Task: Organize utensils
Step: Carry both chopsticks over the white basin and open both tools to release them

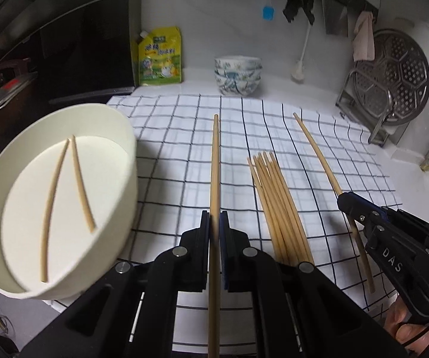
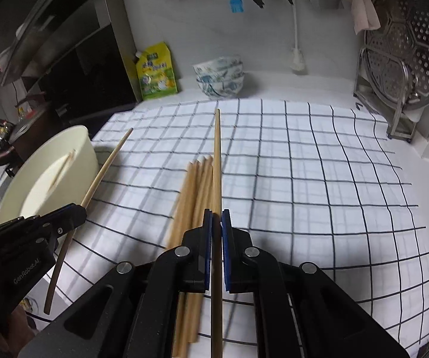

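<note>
Now, from the left wrist view, the left hand-held gripper (image 1: 214, 223) has its jaws pinched tight on a single chopstick (image 1: 214, 161), gripped roughly mid-length so the stick runs straight out ahead and trails back under the camera. Just left of it sits the white bowl (image 1: 125, 155) with two chopsticks (image 1: 65, 185) already lying inside; just right of the gripper, the loose bundle of chopsticks (image 1: 277, 205) rests on the checked cloth (image 1: 169, 155) covering the tabletop. Further right of the bundle, the right hand-held gripper (image 1: 347, 205) is clamped on a second chopstick (image 1: 318, 149). Over to the right wrist view: same story, jaws of the right hand-held gripper (image 2: 216, 226) closed on its chopstick (image 2: 217, 161), the bundle (image 2: 196, 185) directly beneath, the left hand-held gripper (image 2: 74, 213) and the bowl (image 2: 86, 146) off to the bundle's left. These sticks look light, stiff and smooth, so they could swivel or slip in the pads; a hold near the middle, as here, looks best for balance.
</note>
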A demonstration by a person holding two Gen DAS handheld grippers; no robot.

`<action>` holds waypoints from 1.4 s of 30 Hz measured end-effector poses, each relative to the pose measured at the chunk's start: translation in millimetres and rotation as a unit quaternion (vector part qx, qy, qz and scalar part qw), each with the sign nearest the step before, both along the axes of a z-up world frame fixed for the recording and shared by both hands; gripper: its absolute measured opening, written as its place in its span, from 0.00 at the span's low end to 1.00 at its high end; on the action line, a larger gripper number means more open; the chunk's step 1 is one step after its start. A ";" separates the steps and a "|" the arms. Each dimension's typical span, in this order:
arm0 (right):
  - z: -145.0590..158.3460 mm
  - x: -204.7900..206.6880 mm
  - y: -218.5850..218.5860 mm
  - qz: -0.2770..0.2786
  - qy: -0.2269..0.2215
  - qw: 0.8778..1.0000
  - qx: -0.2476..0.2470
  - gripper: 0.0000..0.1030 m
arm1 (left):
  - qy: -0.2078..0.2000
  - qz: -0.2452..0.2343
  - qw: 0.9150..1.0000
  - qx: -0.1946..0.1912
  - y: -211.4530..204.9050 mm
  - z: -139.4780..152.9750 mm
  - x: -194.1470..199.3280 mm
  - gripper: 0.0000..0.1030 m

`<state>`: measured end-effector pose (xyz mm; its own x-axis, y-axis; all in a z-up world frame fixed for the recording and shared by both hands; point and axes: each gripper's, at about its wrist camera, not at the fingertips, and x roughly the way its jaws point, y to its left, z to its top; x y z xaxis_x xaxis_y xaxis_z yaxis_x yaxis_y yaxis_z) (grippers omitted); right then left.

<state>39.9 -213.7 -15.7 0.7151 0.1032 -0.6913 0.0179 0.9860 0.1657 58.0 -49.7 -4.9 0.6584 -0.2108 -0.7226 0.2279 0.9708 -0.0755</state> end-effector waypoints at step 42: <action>-0.7 125.8 256.2 0.197 0.056 0.979 0.016 0.10 | -0.004 0.147 0.989 -0.019 223.2 -0.3 62.9 0.16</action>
